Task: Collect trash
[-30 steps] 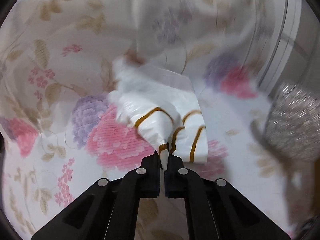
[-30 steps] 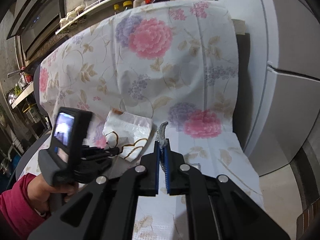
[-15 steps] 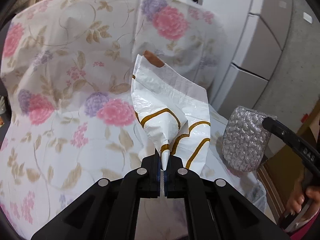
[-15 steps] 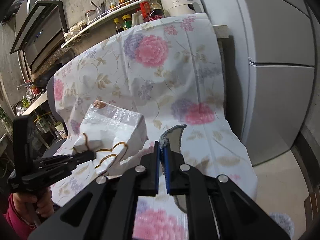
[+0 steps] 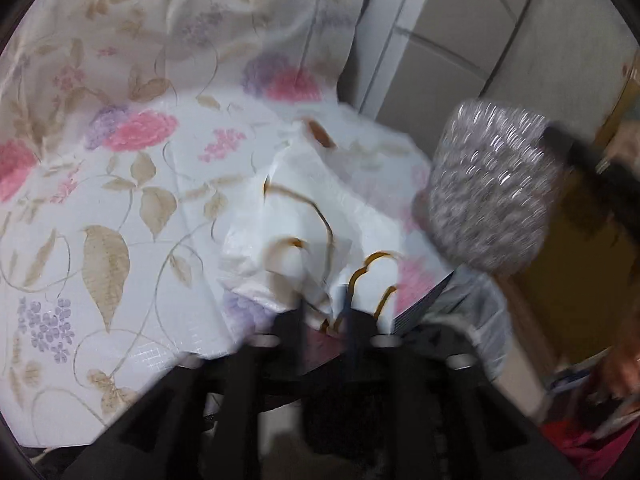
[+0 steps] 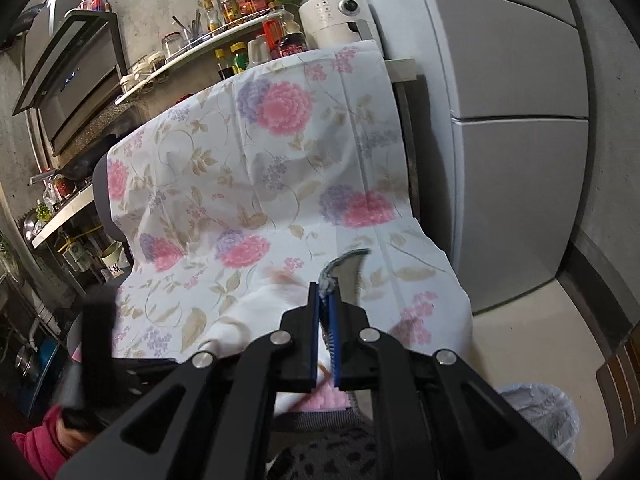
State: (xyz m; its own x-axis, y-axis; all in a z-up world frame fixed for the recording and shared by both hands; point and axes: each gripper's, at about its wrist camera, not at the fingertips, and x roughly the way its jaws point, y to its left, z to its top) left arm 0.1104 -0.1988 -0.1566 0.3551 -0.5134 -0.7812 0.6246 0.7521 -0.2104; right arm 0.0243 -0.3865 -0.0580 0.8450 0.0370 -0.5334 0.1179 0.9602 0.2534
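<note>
Ahead of the left gripper: a crumpled white plastic bag [image 5: 304,232] with brown-gold line print is seen lying on the flowered cloth [image 5: 120,216], its near edge reaching in between the fingers.
Left gripper [image 5: 323,312]: its jaws are opening; the bag's edge is seen between them, but the strong blur leaves it unclear whether the pads are touching the bag.
To the right of the left gripper: a silvery bubble-wrap bundle [image 5: 492,192] is seen, raised above the cloth's edge and blurred.
Right gripper [image 6: 326,312]: the jaws are pressed together on a thin edge of the grey bubble-wrap material [image 6: 348,270], which curls up just past the fingertips.
Beyond the right gripper: the flowered cloth [image 6: 280,168] is draped over a chair's back and seat.
Left of the right gripper, low: a hand [image 6: 70,438] in a pink sleeve [image 6: 34,446] is seen holding a dark, blurred handle.
Lower right of the right gripper: a bin lined with a clear bag [image 6: 548,416] is seen on the pale floor [image 6: 520,320].
Far right of the right gripper: a grey fridge [image 6: 508,120] is seen beside the chair.
Behind the chair: shelves [image 6: 192,48] of bottles and jars are seen, with a white cooker [image 6: 336,16] at their right end.
</note>
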